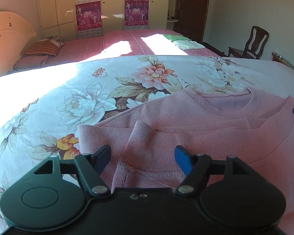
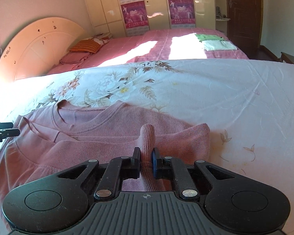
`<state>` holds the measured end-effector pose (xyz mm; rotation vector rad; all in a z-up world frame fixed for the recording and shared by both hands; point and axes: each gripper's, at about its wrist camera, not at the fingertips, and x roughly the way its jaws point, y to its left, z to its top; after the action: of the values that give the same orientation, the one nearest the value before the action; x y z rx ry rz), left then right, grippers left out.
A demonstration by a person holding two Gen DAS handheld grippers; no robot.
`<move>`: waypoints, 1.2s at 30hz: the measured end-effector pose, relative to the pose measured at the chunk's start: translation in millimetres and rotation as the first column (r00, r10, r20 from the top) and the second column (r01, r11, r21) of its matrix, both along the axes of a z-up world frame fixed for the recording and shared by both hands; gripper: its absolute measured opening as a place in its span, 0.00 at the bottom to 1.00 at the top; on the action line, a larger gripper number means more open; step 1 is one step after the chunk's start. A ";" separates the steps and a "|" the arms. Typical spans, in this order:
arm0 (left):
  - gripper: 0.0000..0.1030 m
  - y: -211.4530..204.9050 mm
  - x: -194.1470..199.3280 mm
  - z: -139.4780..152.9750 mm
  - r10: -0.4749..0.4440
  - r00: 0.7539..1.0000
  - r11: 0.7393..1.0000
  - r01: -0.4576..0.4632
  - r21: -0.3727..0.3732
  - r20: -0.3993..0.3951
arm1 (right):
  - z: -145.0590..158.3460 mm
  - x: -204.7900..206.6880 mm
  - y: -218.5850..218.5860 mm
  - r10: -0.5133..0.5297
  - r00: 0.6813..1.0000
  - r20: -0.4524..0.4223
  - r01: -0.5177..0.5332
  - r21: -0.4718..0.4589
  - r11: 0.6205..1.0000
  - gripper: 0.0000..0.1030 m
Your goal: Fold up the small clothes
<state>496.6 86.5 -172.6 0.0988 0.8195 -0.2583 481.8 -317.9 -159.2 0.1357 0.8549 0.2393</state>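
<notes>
Pink sweater (image 2: 111, 137) mid-fold: right claw (image 2: 146, 163) pinches a ridge, left claw (image 1: 142, 159) gapes empty over another and needs to clamp.

A: The pink sweater (image 2: 100, 137)?
B: Ribbed knit cloth, matt and soft-looking.
A: And the floral bedsheet (image 1: 111, 90)?
B: Smooth printed cloth, lightly creased.
A: The right gripper (image 2: 146, 159)?
B: Matt black plastic, shiny metal rivets.
</notes>
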 end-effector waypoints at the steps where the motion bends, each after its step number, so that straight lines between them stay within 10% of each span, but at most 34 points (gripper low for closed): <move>1: 0.50 -0.2 2.0 -3.5 -0.009 1.000 1.000 0.009 -0.001 -0.016 | -3.3 1.8 -1.0 0.000 1.000 -0.010 0.000 -0.004 1.000 0.09; 6: 0.07 5.0 2.9 -3.3 0.016 1.000 0.999 -0.017 -0.047 -0.009 | -16.1 11.9 -7.2 -0.013 0.998 -0.059 0.014 0.019 1.000 0.11; 19: 0.06 8.7 -12.5 55.1 0.182 0.949 0.976 -0.141 -0.169 0.258 | 36.9 1.4 -18.8 -0.142 0.974 0.174 0.134 0.054 0.989 0.07; 30: 0.21 -7.8 17.3 -14.3 0.217 0.968 0.972 -0.226 0.057 0.128 | -21.1 45.0 -2.8 -0.158 0.986 0.045 0.162 -0.123 0.979 0.08; 36: 0.34 2.7 -18.5 21.5 0.222 0.964 0.975 -0.221 -0.025 0.149 | 3.9 23.1 -9.7 -0.199 0.973 0.117 0.211 -0.096 0.973 0.13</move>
<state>478.0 89.2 -151.1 0.0178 0.6714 -0.0423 504.9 -327.5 -155.3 0.1087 0.7395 0.0056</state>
